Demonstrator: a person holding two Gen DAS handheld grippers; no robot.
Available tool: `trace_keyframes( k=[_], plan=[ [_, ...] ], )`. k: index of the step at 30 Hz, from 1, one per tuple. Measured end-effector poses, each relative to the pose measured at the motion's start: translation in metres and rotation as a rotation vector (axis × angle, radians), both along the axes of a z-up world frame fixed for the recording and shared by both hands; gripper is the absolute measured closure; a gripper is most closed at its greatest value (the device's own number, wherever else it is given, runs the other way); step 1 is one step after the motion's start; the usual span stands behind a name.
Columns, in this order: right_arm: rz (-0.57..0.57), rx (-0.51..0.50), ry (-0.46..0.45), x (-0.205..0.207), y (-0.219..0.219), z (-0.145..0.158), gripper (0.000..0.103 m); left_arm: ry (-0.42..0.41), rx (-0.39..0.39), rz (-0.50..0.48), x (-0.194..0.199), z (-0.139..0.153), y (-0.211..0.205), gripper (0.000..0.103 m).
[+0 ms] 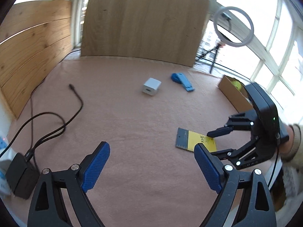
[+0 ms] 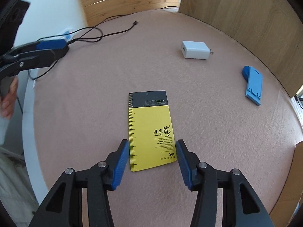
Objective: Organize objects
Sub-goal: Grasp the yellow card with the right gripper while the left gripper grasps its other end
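A yellow and black card [image 2: 149, 128] lies flat on the pink mat [image 2: 208, 132]. My right gripper [image 2: 151, 143] straddles its near end, and the blue pads meet both long edges. From the left wrist view the right gripper [image 1: 210, 143] points down over the same card [image 1: 191, 140]. My left gripper [image 1: 151, 147] hovers wide open over bare mat, nothing between its fingers; it also shows at the far left as left gripper [image 2: 62, 47]. A white charger cube [image 1: 151, 87] [image 2: 196, 50] and a blue folding stand [image 1: 182, 81] [image 2: 253, 83] lie farther back.
A cardboard box [image 1: 233, 92] with something yellow inside stands at the mat's right edge. A black cable [image 1: 75, 98] runs to a black power pack [image 1: 20, 176] at the left. A wooden board [image 1: 144, 22] closes the back; a ring light [image 1: 233, 26] stands by the windows.
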State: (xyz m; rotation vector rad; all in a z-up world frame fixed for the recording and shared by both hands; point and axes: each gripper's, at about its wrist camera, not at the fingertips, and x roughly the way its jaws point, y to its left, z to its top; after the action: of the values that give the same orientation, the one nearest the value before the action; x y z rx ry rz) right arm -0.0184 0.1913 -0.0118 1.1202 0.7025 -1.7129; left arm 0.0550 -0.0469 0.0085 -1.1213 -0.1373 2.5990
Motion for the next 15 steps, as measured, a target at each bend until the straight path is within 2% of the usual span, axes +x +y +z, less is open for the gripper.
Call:
trace_keyframes(
  k=[5,8,11,15],
  plan=[
    [0.26,0.026,-0.029,0.035,0.033,0.001,0.057,0.02,-0.149,-0.427,0.016,-0.018,0.069,0.01],
    [0.414,0.033,-0.016,0.053,0.049,0.0,0.057,0.034,-0.226,-0.634,0.028,-0.028,0.107,0.012],
    [0.497,0.038,0.006,0.058,0.057,-0.001,0.057,0.005,-0.258,-0.728,0.027,-0.035,0.132,0.02],
    [0.566,0.041,0.011,0.056,0.059,-0.001,0.057,-0.044,-0.265,-0.792,0.021,-0.044,0.148,0.029]
  ],
)
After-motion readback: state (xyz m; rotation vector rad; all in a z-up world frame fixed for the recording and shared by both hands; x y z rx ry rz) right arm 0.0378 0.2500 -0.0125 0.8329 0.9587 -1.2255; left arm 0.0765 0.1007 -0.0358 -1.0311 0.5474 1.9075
